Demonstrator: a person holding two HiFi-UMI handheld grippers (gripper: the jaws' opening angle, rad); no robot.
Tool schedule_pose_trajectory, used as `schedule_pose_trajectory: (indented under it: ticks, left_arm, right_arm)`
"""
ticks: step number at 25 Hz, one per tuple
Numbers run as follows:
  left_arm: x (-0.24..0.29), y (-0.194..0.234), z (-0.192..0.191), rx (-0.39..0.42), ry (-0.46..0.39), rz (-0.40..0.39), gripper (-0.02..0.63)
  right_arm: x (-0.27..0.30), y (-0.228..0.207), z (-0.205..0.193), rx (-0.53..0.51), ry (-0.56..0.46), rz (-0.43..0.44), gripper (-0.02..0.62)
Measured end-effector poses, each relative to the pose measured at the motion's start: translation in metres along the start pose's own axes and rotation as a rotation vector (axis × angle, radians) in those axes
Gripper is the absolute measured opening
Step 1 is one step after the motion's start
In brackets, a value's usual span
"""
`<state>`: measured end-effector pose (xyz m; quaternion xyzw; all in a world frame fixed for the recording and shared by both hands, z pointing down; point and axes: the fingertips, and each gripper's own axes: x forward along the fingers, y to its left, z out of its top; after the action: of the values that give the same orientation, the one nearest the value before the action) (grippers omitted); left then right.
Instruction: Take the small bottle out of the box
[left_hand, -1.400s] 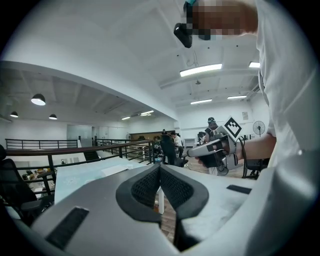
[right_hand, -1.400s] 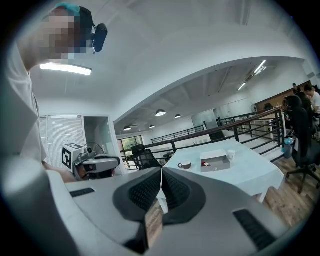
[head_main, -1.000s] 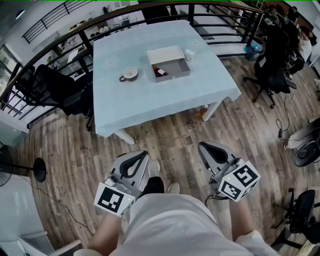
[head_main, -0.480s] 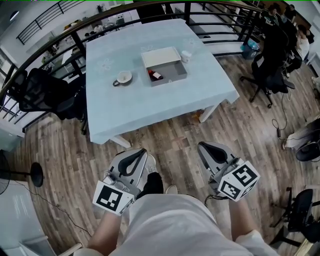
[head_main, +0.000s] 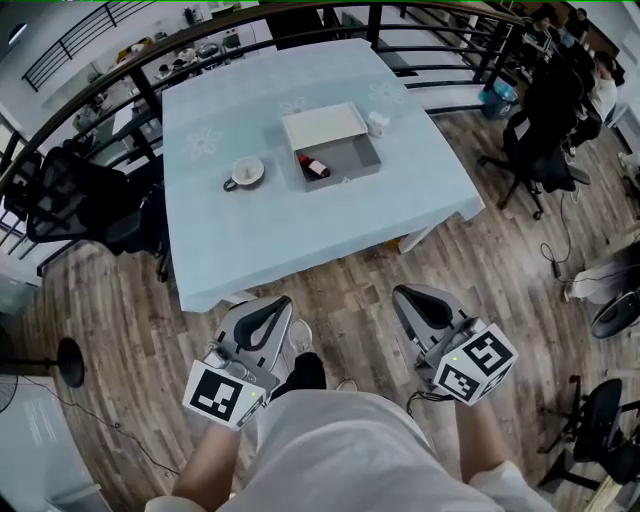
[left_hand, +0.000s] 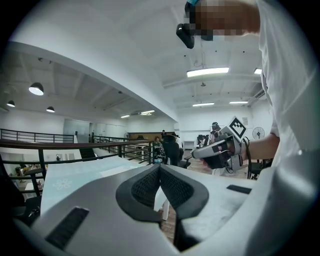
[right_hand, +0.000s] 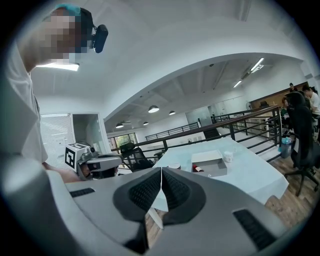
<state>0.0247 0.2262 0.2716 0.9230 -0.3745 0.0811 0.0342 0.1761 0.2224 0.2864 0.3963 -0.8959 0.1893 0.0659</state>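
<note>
A grey open box (head_main: 345, 160) with its white lid (head_main: 322, 127) raised behind it stands on the light-blue table (head_main: 240, 230). A small dark bottle with a red part (head_main: 316, 168) lies in the box's left part. Both grippers hang well short of the table, over the wooden floor in front of the person. My left gripper (head_main: 278, 305) is shut with nothing in it, pads meeting (left_hand: 159, 172). My right gripper (head_main: 408, 297) is also shut and empty (right_hand: 161, 175). From the right gripper view the box (right_hand: 211, 165) and bottle (right_hand: 196, 169) are far ahead.
A cup on a saucer (head_main: 245, 172) sits left of the box, a small white cup (head_main: 378, 124) at its right. A black railing (head_main: 140, 80) runs behind the table. Office chairs stand at left (head_main: 80, 200) and right (head_main: 545, 120). A table leg (head_main: 415, 238) shows.
The table and box have slid lower and nearer in the head view, so the person has moved toward them. Both grippers hold the same pose, shut.
</note>
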Motion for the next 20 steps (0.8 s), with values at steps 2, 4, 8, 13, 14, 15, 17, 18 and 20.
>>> schedule_pose_trajectory:
  ticks: [2, 4, 8, 13, 14, 15, 17, 18, 20]
  left_arm:
    - [0.006, 0.018, -0.001, -0.012, -0.001, -0.006, 0.021]
    - [0.012, 0.036, -0.003, -0.021, 0.002, -0.012, 0.021]
    - [0.024, 0.071, -0.006, -0.024, 0.011, -0.027, 0.02]
    - [0.035, 0.112, -0.009, -0.035, 0.002, -0.033, 0.021]
    - [0.037, 0.12, -0.01, -0.034, 0.004, -0.035, 0.021]
    - [0.038, 0.128, -0.009, -0.032, 0.006, -0.038, 0.02]
    - [0.041, 0.143, -0.007, -0.031, 0.007, -0.043, 0.021]
    - [0.042, 0.149, -0.006, -0.032, 0.005, -0.045, 0.02]
    - [0.044, 0.162, -0.005, -0.033, 0.002, -0.049, 0.021]
  right_arm:
    - [0.017, -0.005, 0.004, 0.003, 0.008, -0.009, 0.023]
    - [0.034, -0.009, 0.008, 0.006, 0.016, -0.017, 0.023]
    - [0.069, -0.018, 0.017, 0.011, 0.03, -0.028, 0.023]
    - [0.108, -0.024, 0.025, 0.013, 0.036, -0.033, 0.023]
    - [0.116, -0.024, 0.027, 0.013, 0.037, -0.033, 0.023]
    - [0.124, -0.024, 0.03, 0.013, 0.039, -0.034, 0.023]
    - [0.139, -0.024, 0.036, 0.014, 0.042, -0.036, 0.023]
    - [0.146, -0.024, 0.039, 0.015, 0.043, -0.037, 0.023]
    - [0.159, -0.026, 0.043, 0.015, 0.045, -0.04, 0.023]
